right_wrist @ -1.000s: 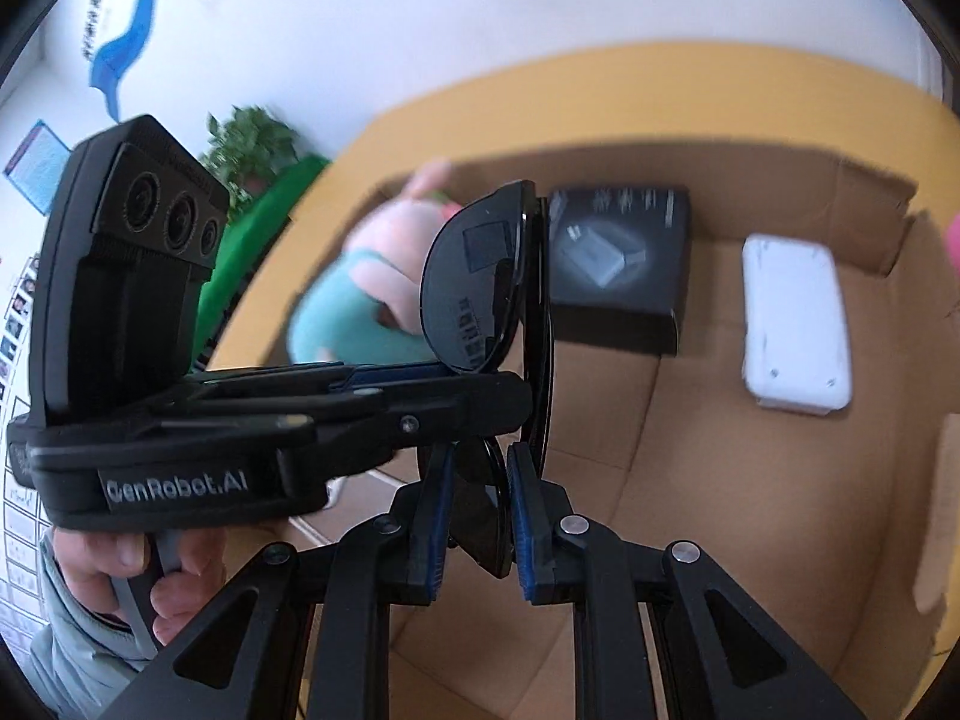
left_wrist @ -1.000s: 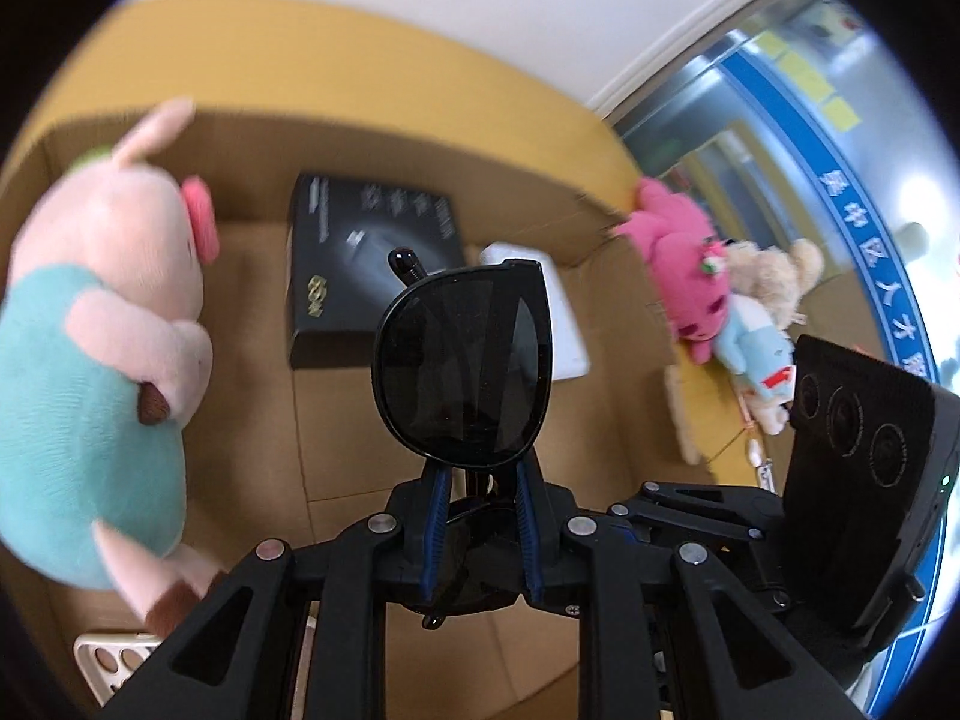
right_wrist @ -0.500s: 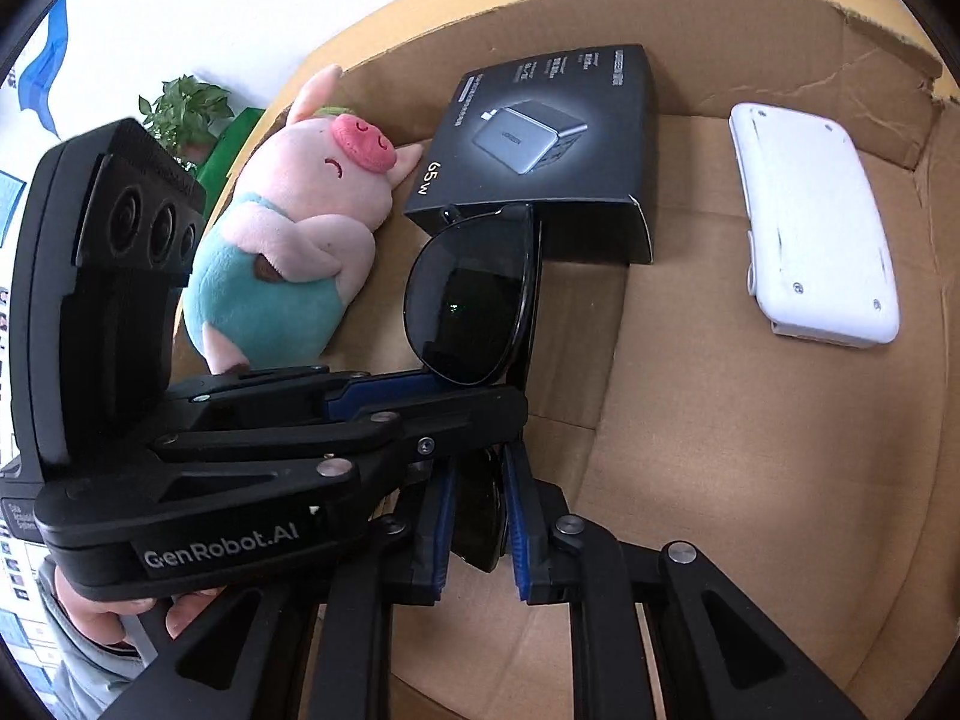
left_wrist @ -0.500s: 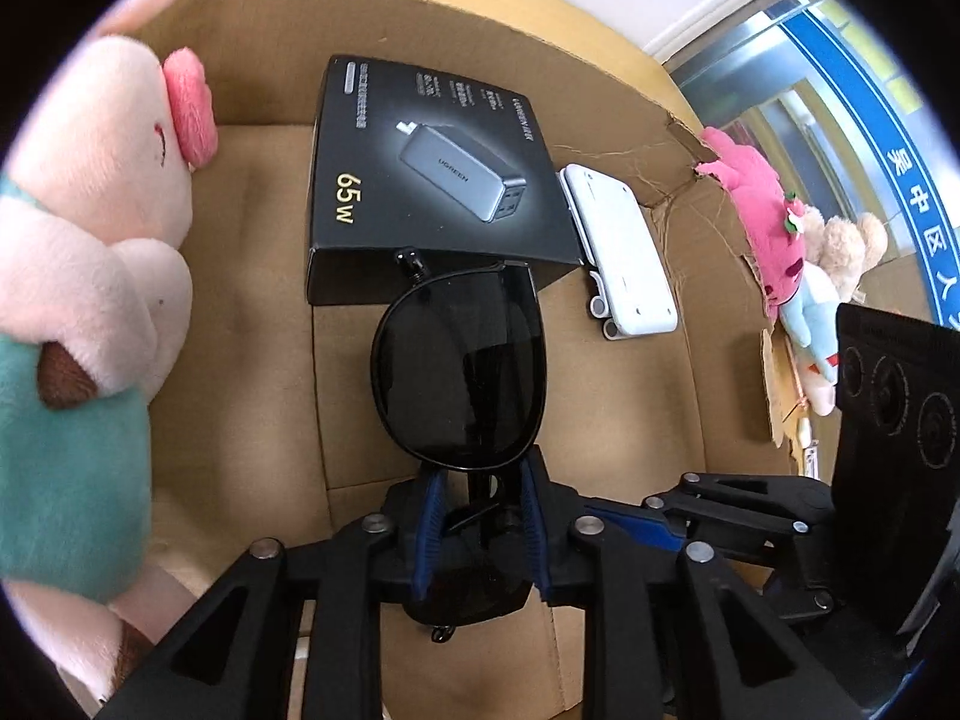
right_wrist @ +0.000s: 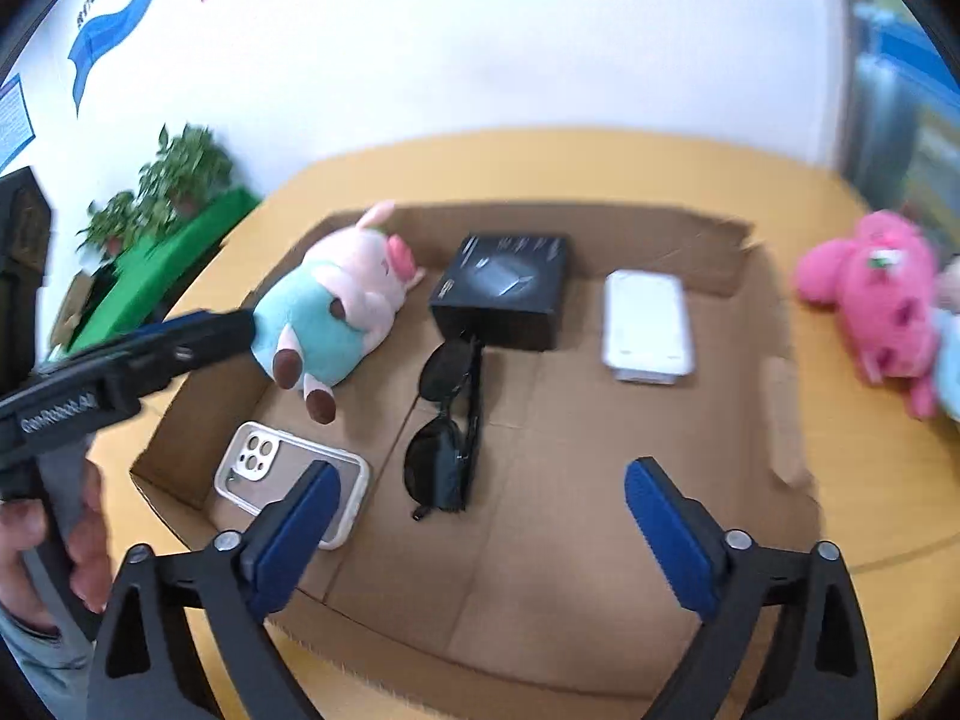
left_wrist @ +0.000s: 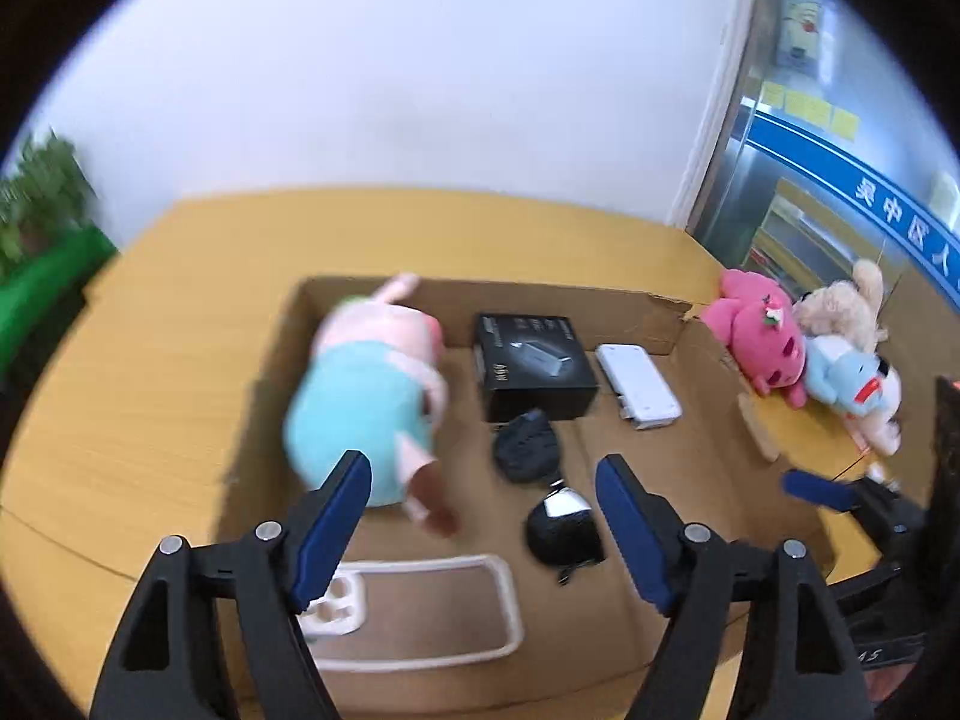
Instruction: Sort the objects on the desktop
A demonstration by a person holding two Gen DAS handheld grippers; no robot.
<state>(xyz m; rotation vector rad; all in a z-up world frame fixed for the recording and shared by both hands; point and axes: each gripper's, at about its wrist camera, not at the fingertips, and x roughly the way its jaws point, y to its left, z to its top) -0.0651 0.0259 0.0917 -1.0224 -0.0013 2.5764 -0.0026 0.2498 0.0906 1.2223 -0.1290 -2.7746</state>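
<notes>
**A:** Sunglasses (right_wrist: 447, 426) lie folded on the floor of the cardboard box (right_wrist: 774, 324), just in front of the black charger box (right_wrist: 504, 288), with the top lens almost touching it. Nothing holds them.

**B:** And the grippers?

**A:** Both have just been opening. The left gripper (left_wrist: 483, 531) stands with its jaws well apart and nothing between the pads; the sunglasses (left_wrist: 543, 480) show in the gap, but down on the cardboard, not in the grip. The right gripper (right_wrist: 474, 531) is spread wider and is equally bare. Both look down at the box from above.

**B:** So that item is sorted. What else is in there?

**A:** The pig plush (right_wrist: 336, 306) along the left wall, the phone case (right_wrist: 288, 480) in the near left corner, and the white power bank (right_wrist: 648, 318) by the far wall. Outside on the yellow surface (right_wrist: 870, 510) sit the pink plush (right_wrist: 876, 294) and, in the left view, a pale blue one (left_wrist: 852, 378) with a beige one (left_wrist: 846, 306) behind it.

**B:** What could go wrong from here?

**A:** The left view is smeared, so I can only say the sunglasses probably sit flat. My worry is the next drop: a plush set in the middle would press on the lenses or the arm (right_wrist: 474, 402). A gripper dipping back in could also clip the frame, or catch the torn right wall of the box and drag the whole box along the surface.
</notes>
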